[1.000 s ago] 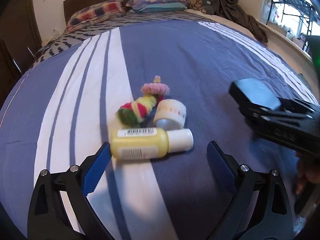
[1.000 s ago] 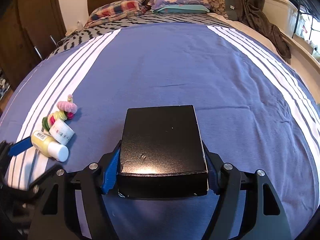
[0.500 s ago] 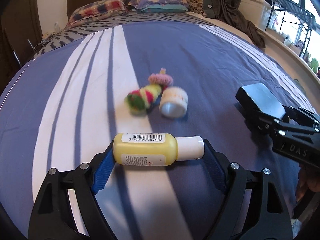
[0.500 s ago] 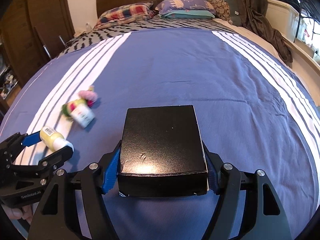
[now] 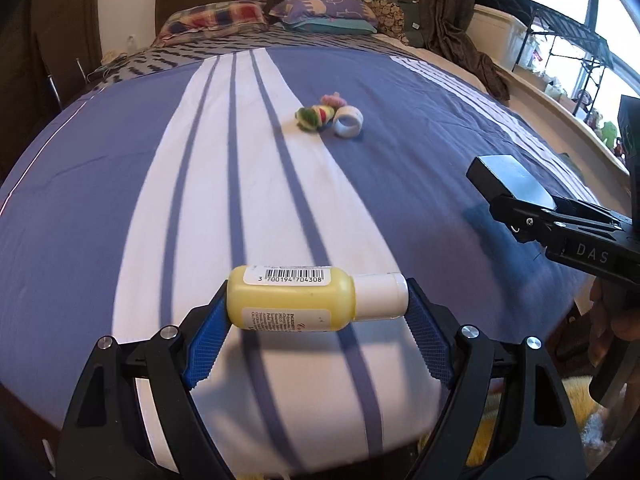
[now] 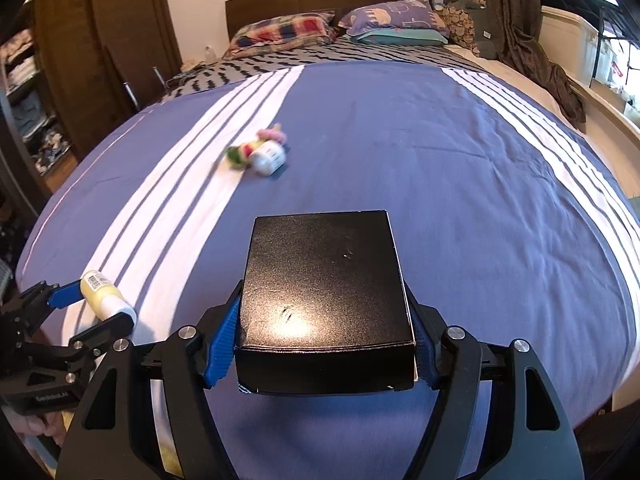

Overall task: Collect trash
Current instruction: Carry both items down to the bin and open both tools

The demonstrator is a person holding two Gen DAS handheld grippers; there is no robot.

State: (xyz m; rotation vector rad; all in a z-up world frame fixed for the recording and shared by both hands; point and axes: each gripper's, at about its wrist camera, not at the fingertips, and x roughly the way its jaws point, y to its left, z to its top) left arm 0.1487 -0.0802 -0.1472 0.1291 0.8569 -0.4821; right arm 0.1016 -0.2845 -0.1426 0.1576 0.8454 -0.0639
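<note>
Carrying two pieces of trash off the bed

Left wrist view: the left gripper (image 5: 316,312) is clamping the yellow bottle (image 5: 296,304) end to end at lower centre. Right wrist view: the right gripper (image 6: 324,344) is gripping the black box (image 6: 324,300); next, a bin needs finding, none showing.
</note>
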